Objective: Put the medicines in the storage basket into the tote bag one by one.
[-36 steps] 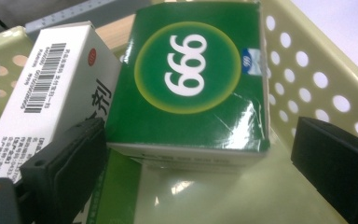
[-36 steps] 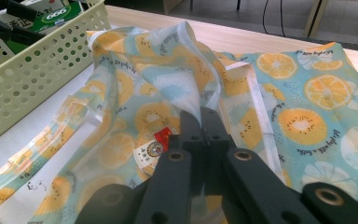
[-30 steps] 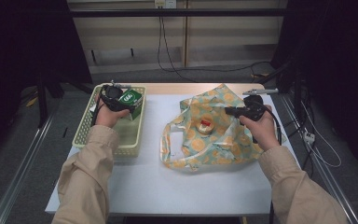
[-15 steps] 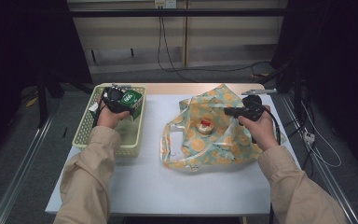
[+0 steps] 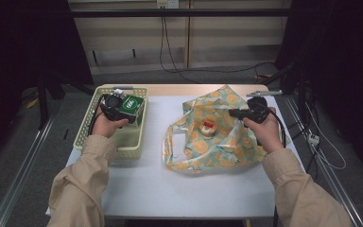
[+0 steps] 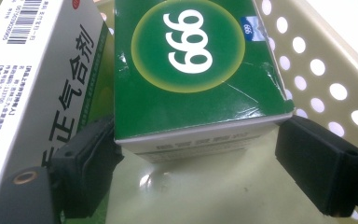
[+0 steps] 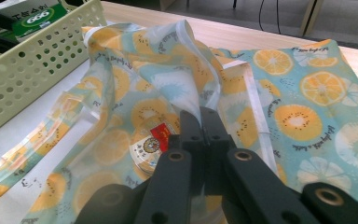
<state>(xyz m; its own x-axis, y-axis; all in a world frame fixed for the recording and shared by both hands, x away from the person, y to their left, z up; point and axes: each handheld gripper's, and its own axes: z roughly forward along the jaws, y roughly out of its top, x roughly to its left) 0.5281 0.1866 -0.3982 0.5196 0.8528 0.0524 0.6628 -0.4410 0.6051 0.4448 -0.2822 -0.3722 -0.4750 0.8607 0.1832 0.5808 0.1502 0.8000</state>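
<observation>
High view: white table [image 5: 170, 189] with pale yellow perforated basket [image 5: 87, 137] at left, fruit-print fabric bag [image 5: 208, 151] at right of centre. Left gripper [image 5: 118, 111] down inside basket at green box [image 5: 131, 104]. Right gripper [image 5: 236, 113] above bag's upper right part, pointing left, bag rim lifted at its tip. Small round tin [image 5: 209, 127] with red label inside bag mouth. Beige sleeves entering from bottom.

Left gripper view: green box [image 6: 191, 70] marked "666" between the two jaws, over basket floor. Left pad [image 6: 91, 154] touching box's lower left corner; right pad [image 6: 319, 163] just beside right corner, contact there cannot be told. Jaws have just been closing around box, spread wide. White box [image 6: 32, 79] with barcode and green characters leaning just beside green one, on its left. Basket wall [image 6: 326, 79] at right.

Right gripper view: right gripper [image 7: 200, 128] clamped fully together, thin edge of bag [image 7: 307, 93] pinched between jaws and held up in a fold. Round tin [image 7: 149, 147] lying in bag just left of jaws. Basket [image 7: 23, 74] at upper left, green box [image 7: 37, 18] in it.
</observation>
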